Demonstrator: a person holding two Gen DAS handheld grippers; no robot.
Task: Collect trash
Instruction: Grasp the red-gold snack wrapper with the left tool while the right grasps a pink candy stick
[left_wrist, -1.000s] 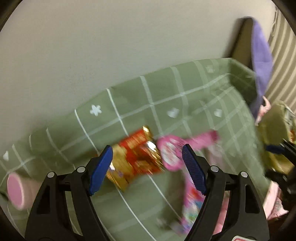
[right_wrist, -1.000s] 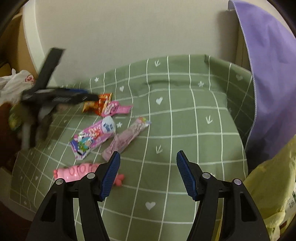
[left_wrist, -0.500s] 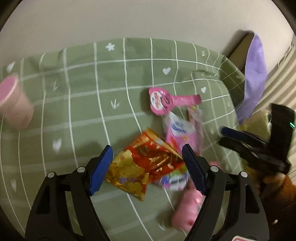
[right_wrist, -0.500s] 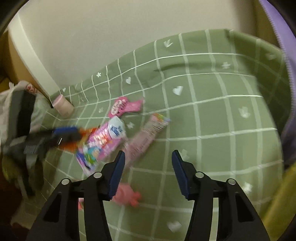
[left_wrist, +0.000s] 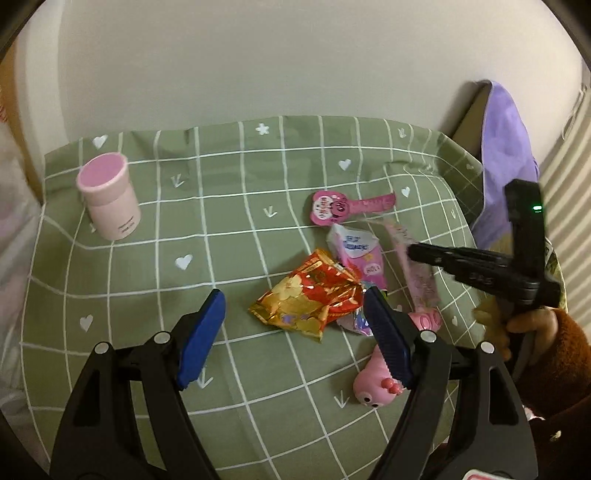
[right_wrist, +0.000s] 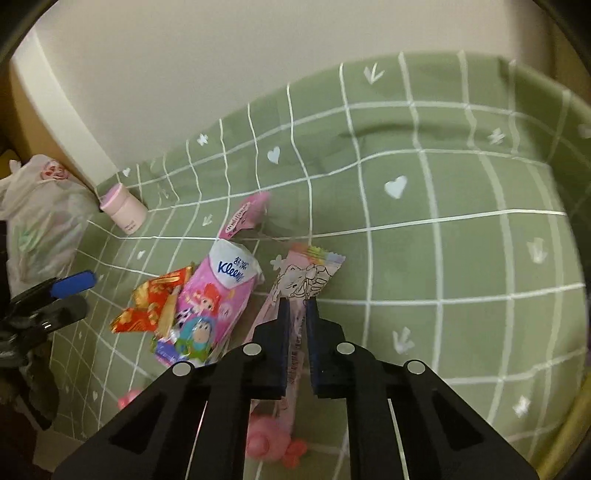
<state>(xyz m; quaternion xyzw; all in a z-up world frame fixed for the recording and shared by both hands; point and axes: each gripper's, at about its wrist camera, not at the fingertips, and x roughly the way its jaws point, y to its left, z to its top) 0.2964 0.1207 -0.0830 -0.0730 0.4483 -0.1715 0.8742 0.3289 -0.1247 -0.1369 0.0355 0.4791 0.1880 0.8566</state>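
Note:
Trash lies on a green checked cloth (left_wrist: 229, 229). A red and gold snack wrapper (left_wrist: 308, 297) lies just ahead of my open left gripper (left_wrist: 295, 328), between its fingers. Beside it lie a pink Kleenex tissue pack (right_wrist: 218, 291), a pink spoon-shaped wrapper (left_wrist: 343, 207) and a pink worm toy (left_wrist: 376, 384). My right gripper (right_wrist: 296, 321) is shut on a long pale pink candy wrapper (right_wrist: 308, 278); it also shows in the left wrist view (left_wrist: 417, 254).
A pink lidded jar (left_wrist: 109, 195) stands at the cloth's far left. A white plastic bag (right_wrist: 40, 218) hangs off the left edge. A purple cloth (left_wrist: 506, 147) drapes at the right by the wall.
My right gripper has moved down onto the long pale pink wrapper and closed on it. My left gripper has pulled back a little, with the red wrapper still ahead of it.

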